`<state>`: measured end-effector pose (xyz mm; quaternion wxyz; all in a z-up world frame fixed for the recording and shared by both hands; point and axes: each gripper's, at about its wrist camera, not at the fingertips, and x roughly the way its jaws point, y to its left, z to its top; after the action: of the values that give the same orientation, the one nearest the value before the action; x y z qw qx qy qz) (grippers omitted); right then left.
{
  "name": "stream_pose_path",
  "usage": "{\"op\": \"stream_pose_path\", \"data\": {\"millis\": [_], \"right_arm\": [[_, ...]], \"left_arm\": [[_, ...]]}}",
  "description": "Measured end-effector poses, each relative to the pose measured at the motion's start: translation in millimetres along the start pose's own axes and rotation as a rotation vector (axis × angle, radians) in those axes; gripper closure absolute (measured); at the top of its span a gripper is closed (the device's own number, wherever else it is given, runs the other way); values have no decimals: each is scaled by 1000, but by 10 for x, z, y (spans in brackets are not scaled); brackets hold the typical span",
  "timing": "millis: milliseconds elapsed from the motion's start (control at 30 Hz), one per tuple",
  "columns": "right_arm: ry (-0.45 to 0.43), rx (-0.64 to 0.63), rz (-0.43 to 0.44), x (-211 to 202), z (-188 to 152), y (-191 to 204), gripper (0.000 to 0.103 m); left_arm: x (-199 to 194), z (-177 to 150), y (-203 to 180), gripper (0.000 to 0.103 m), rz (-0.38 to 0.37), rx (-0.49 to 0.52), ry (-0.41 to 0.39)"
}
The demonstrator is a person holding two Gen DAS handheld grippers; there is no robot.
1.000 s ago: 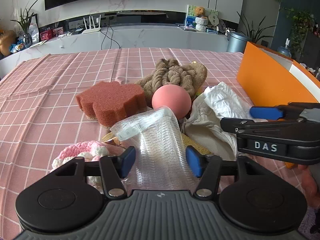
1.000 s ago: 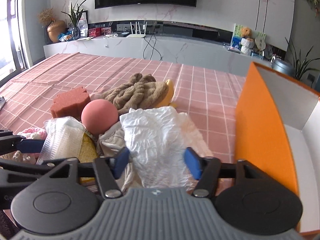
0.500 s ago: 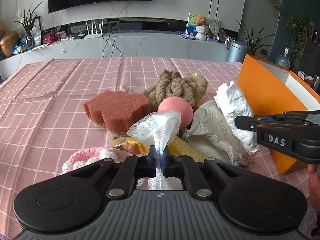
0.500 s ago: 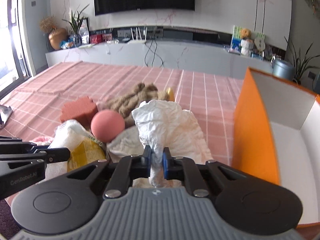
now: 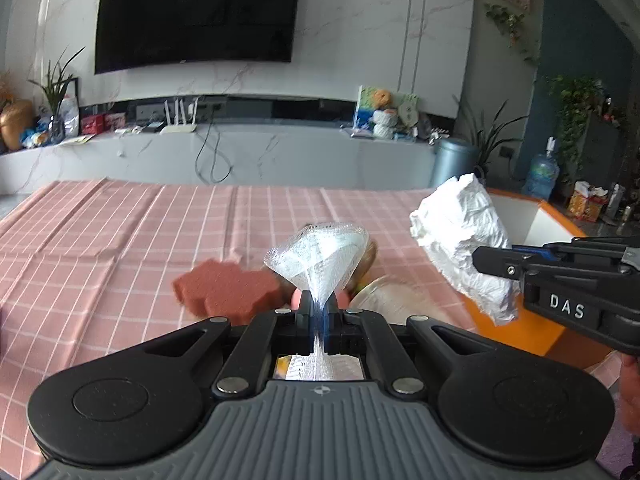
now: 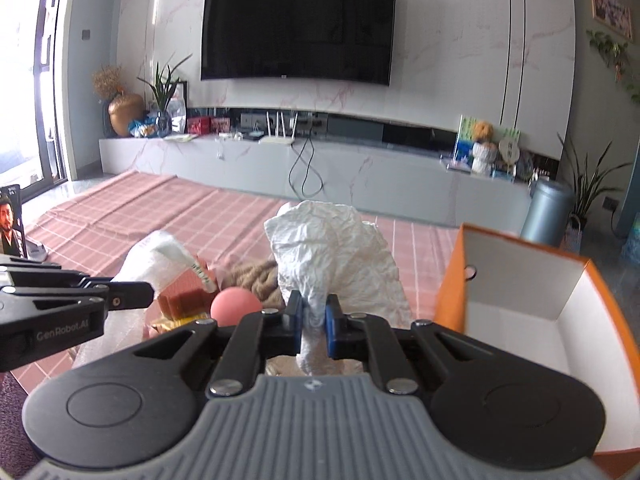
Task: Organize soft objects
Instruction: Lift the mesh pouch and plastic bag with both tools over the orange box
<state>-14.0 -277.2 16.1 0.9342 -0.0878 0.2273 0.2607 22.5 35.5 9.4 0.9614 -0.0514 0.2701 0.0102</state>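
**Both grippers clamp soft items above the pink checked cloth**

Left wrist view: the left gripper (image 5: pixel 318 320) is clenched on a white mesh pouch (image 5: pixel 320 256), which fans out above its fingers, raised over the red sponge (image 5: pixel 228 290) on the checked tablecloth (image 5: pixel 120 240). To the right, the right gripper (image 5: pixel 496 258) pinches a crumpled white bag (image 5: pixel 464 240) in front of the orange box (image 5: pixel 532 332).

Right wrist view: the right gripper (image 6: pixel 314 328) is closed on the white bag (image 6: pixel 332 248), held up just left of the open orange box (image 6: pixel 448 292). The pink ball (image 6: pixel 234 306) and brown knitted piece (image 6: pixel 256 276) lie below on the cloth.
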Motion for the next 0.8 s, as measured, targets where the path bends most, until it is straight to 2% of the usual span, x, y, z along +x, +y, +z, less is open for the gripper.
{"op": "stream_pose_path", "data": {"millis": [200,300,600,800], "right_arm": [[-43,9,-16,-304,133,-166,94],[-45,19,-36,-445,179,-299,94],[25,78,-131,-760,167,-923,94],[103,133,-178,-800,83,-1384,94]], "left_arm": [[-116,232,-183,99,-105,4,-47],[-104,337,-295,99,-180,-8,-35],[141,605,-846,99,-378,13,19],[378,801,-1363,99,-460,49,39]]}}
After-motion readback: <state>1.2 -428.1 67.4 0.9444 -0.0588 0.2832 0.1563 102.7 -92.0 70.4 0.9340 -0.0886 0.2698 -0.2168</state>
